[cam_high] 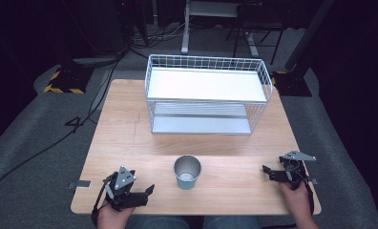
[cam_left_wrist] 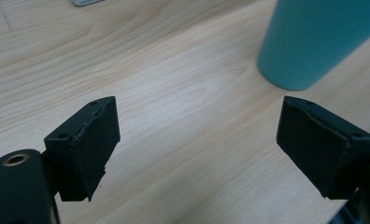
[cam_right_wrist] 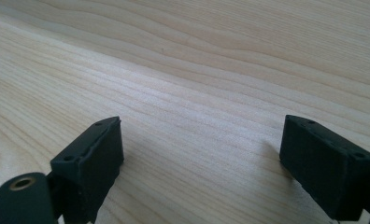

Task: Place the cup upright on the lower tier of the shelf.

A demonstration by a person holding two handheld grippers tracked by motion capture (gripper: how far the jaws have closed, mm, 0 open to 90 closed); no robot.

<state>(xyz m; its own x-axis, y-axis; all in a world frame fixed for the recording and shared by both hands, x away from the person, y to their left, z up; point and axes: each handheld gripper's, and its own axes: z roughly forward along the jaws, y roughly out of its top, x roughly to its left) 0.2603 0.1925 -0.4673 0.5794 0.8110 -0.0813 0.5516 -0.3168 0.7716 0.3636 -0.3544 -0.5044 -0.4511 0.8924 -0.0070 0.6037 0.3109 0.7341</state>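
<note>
- In the high view the cup (cam_high: 187,171) stands upright just below the middle of the frame, on the near part of the wooden table (cam_high: 130,124); it is teal outside with a shiny metal inside, and its open mouth faces up
- The left gripper (cam_high: 146,192) lies at the lower left of that view, held by a hand (cam_high: 111,214) at the bottom edge, its jaws pointing right toward the cup but apart from it
- In the left gripper view its jaws stand wide apart with bare table between them, and the teal cup wall (cam_left_wrist: 314,42) sits at the upper right of the frame, beyond the right jaw and not touching it
- The right gripper (cam_high: 267,171) is at the lower right of the high view, well apart from the cup, held by the other hand (cam_high: 298,198)
- In the right gripper view its jaws are spread, with bare wood grain (cam_right_wrist: 197,93) between them
- A white wire rack (cam_high: 207,95) with two shelves stands at the upper middle of the high view, at the far side of the table, well apart from the cup
</note>
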